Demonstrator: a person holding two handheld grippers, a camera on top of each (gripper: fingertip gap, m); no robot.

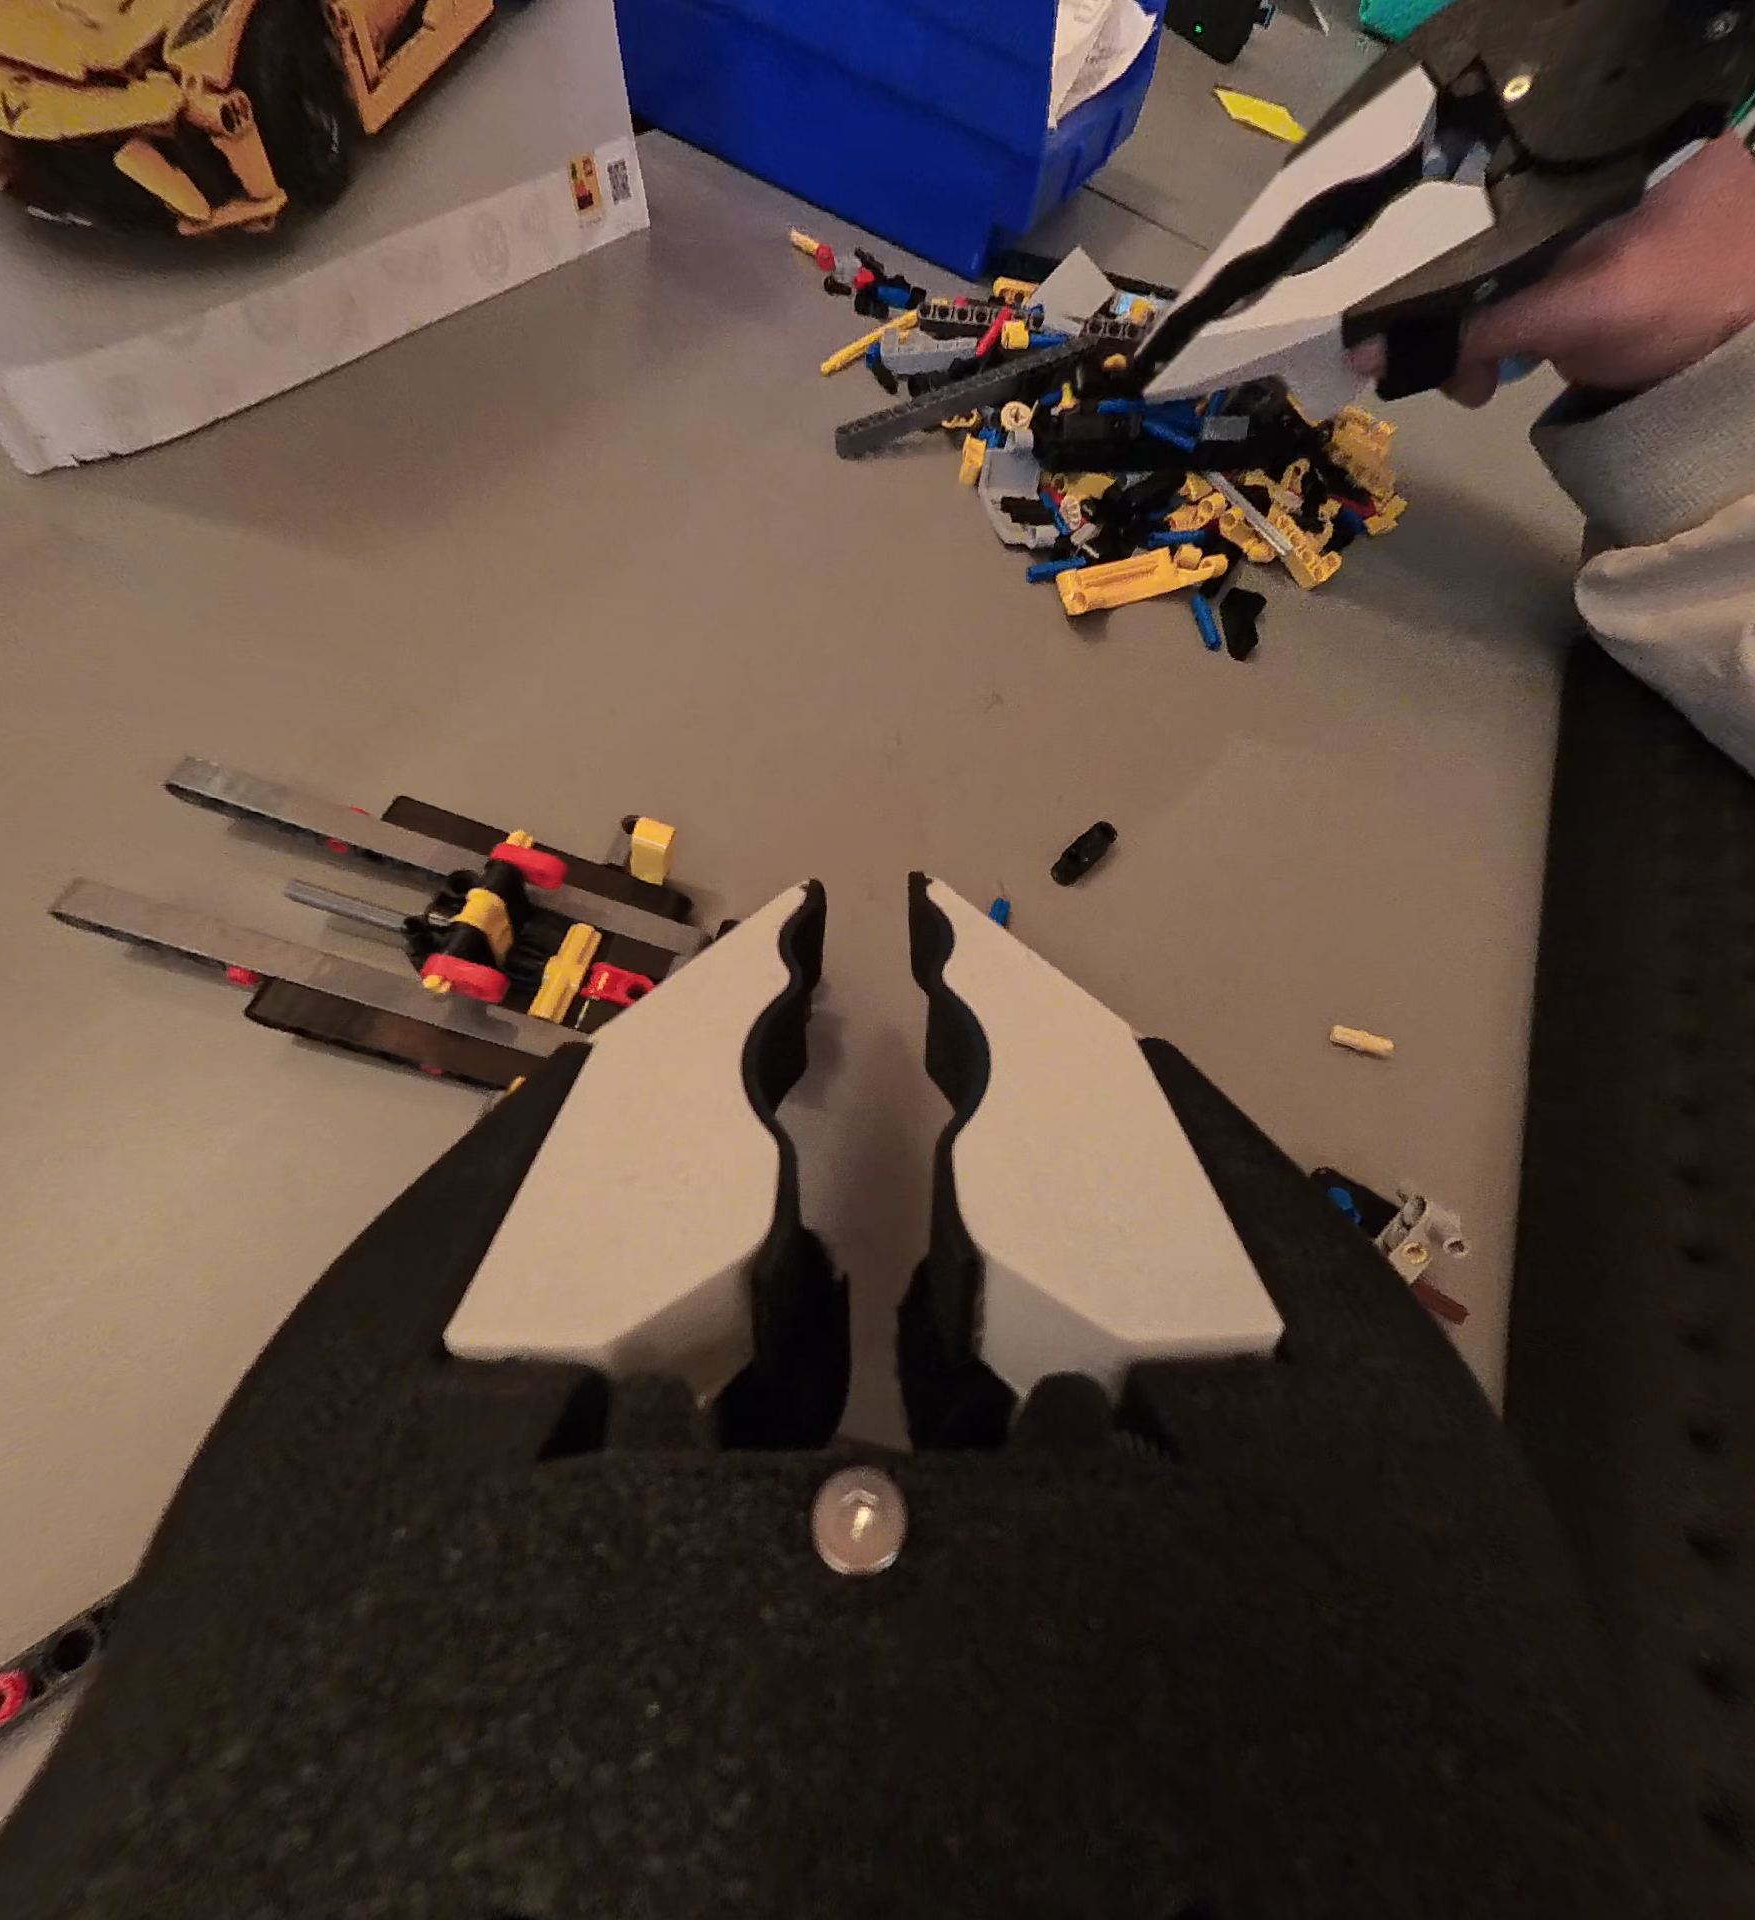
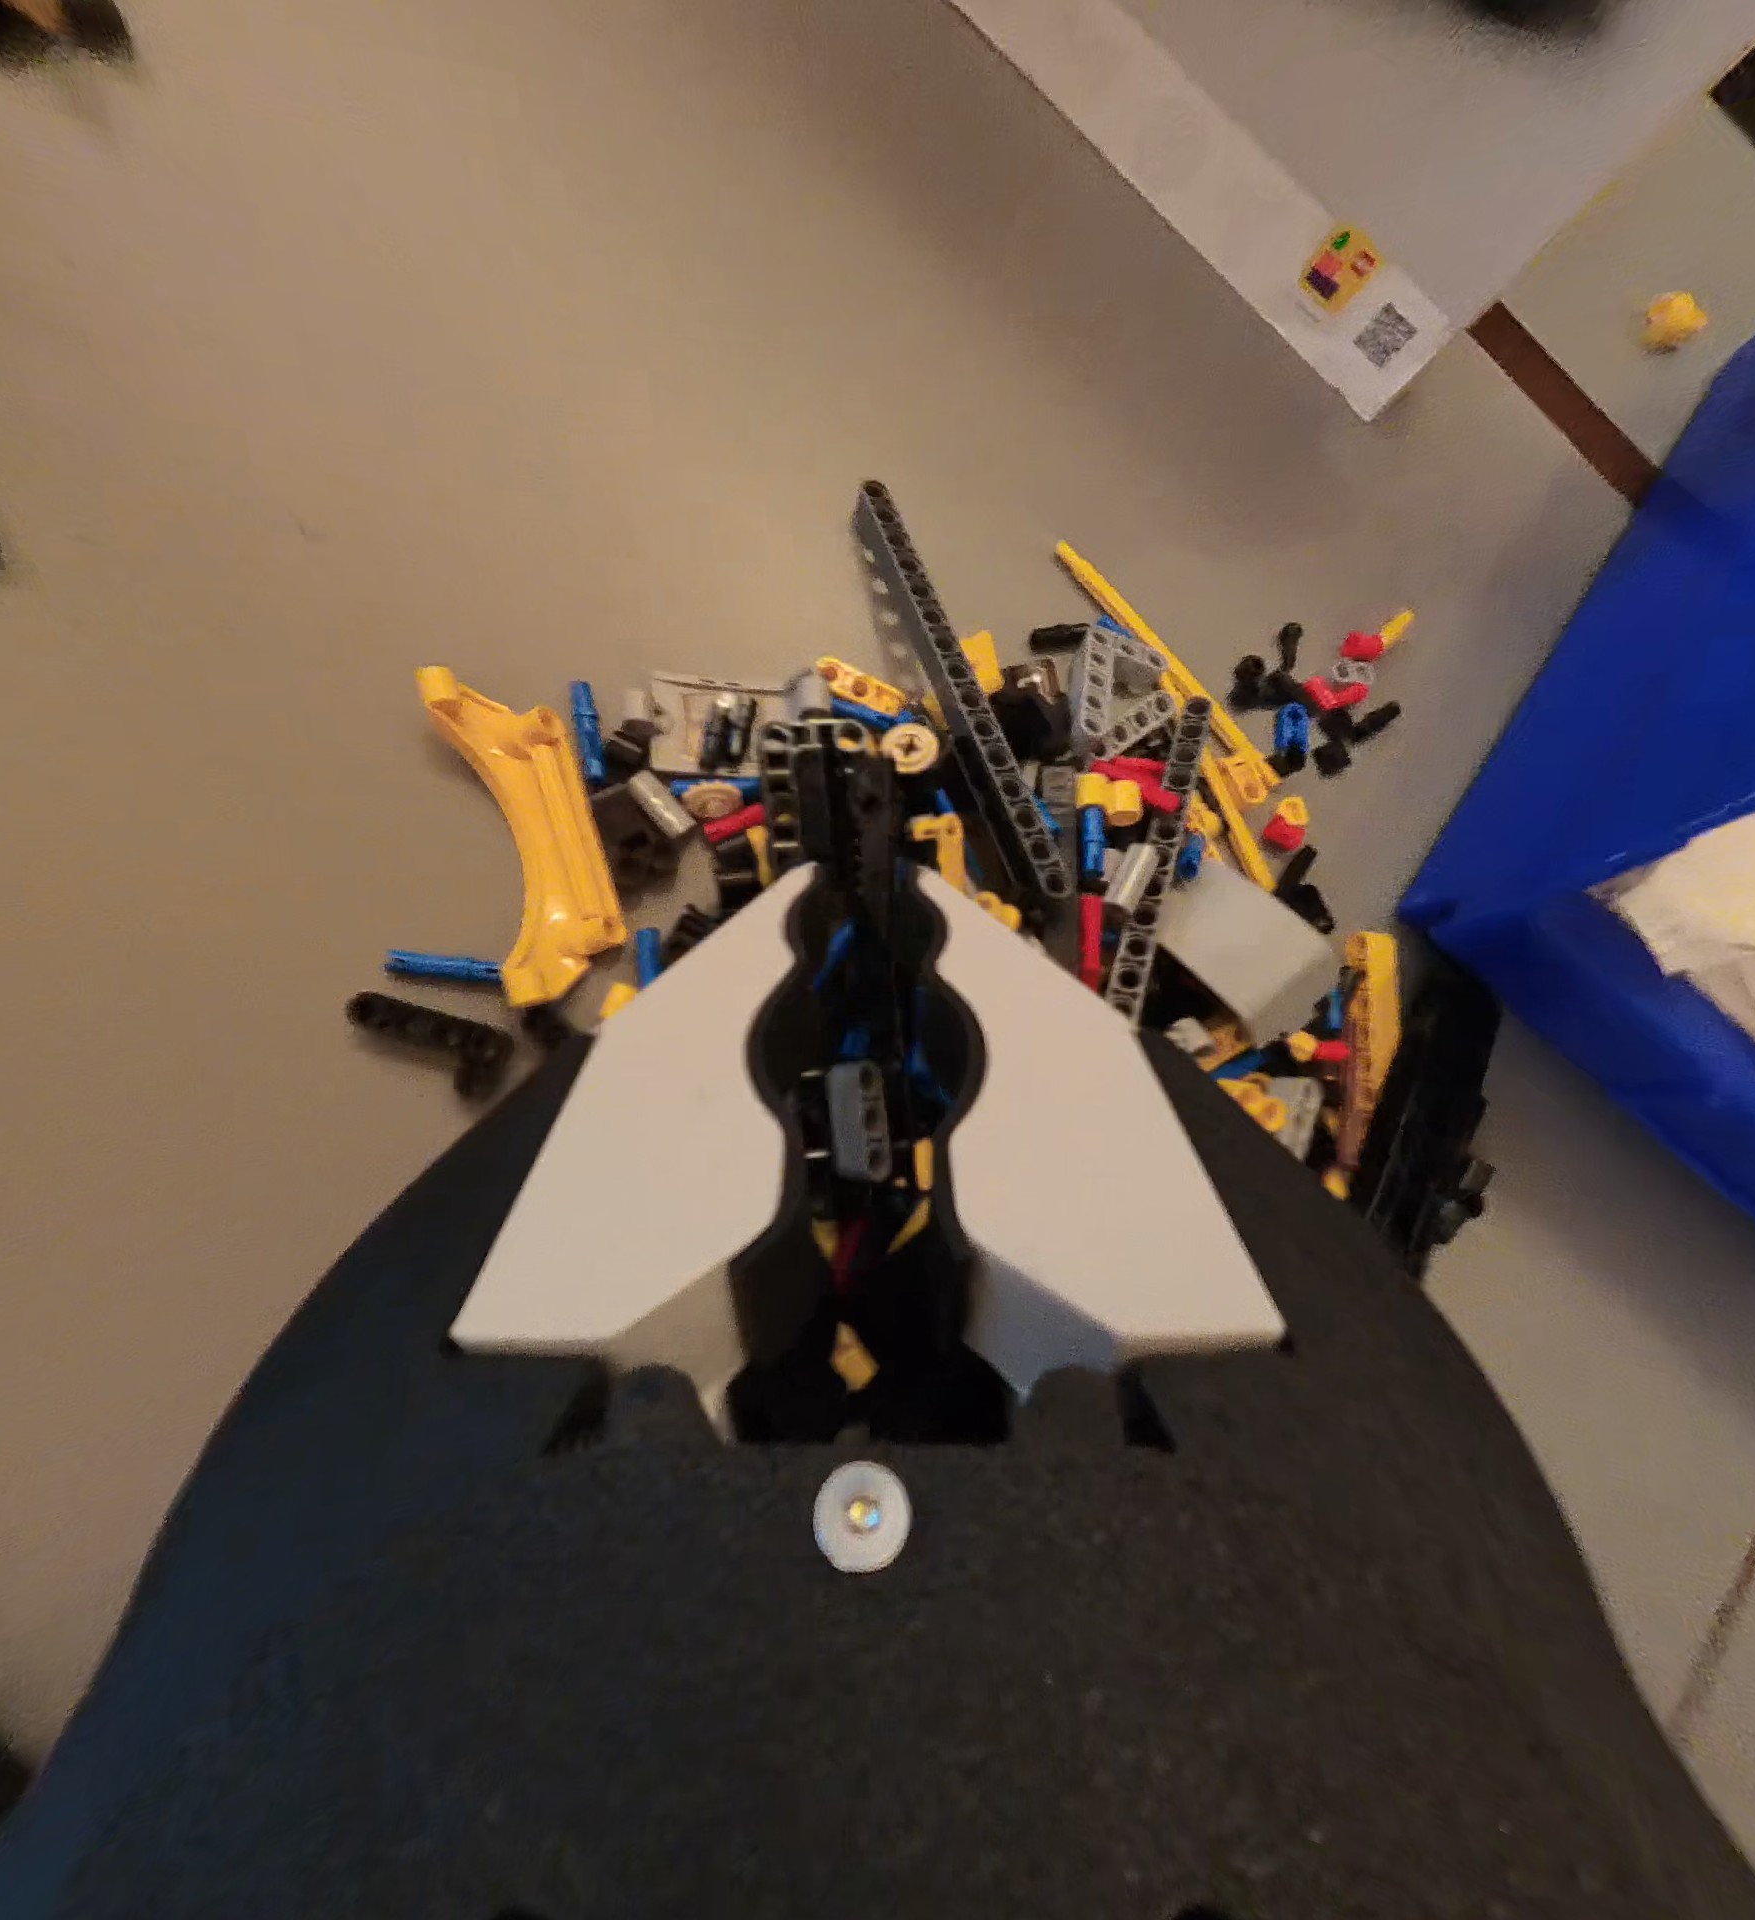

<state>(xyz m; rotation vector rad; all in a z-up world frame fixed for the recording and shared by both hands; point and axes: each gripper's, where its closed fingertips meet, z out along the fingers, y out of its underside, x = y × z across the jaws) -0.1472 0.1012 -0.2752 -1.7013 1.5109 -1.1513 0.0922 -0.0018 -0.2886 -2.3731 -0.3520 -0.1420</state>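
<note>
My left gripper [image 1: 865, 894] is open by a narrow gap and empty, low over the grey table [image 1: 644, 623]. Just left of its tips lies a part-built frame [image 1: 405, 925] of grey and black beams with red and yellow connectors. A small black connector [image 1: 1083, 853] lies just ahead to the right. My right gripper [image 2: 868, 875] reaches into a pile of loose black, yellow, blue and red building pieces [image 2: 1112, 790]. Its tips are shut on a black beam piece [image 2: 857, 800] at the top of the pile. The left wrist view shows the right gripper [image 1: 1148, 382] and pile [image 1: 1164, 488] too.
A white box with a yellow car picture [image 1: 260, 260] stands far left. A blue bin [image 1: 883, 114] with paper stands behind the pile; it also shows in the right wrist view [image 2: 1683, 748]. A tan pin [image 1: 1361, 1040] and small grey parts [image 1: 1424, 1236] lie near the table's right edge. A person's hand [image 1: 1631, 281] holds the right gripper. Tip to tip, the grippers are about 25 cm apart. The small black connector [image 1: 1083, 853] lies some 9 cm from my left tips, 20 cm from my right tips.
</note>
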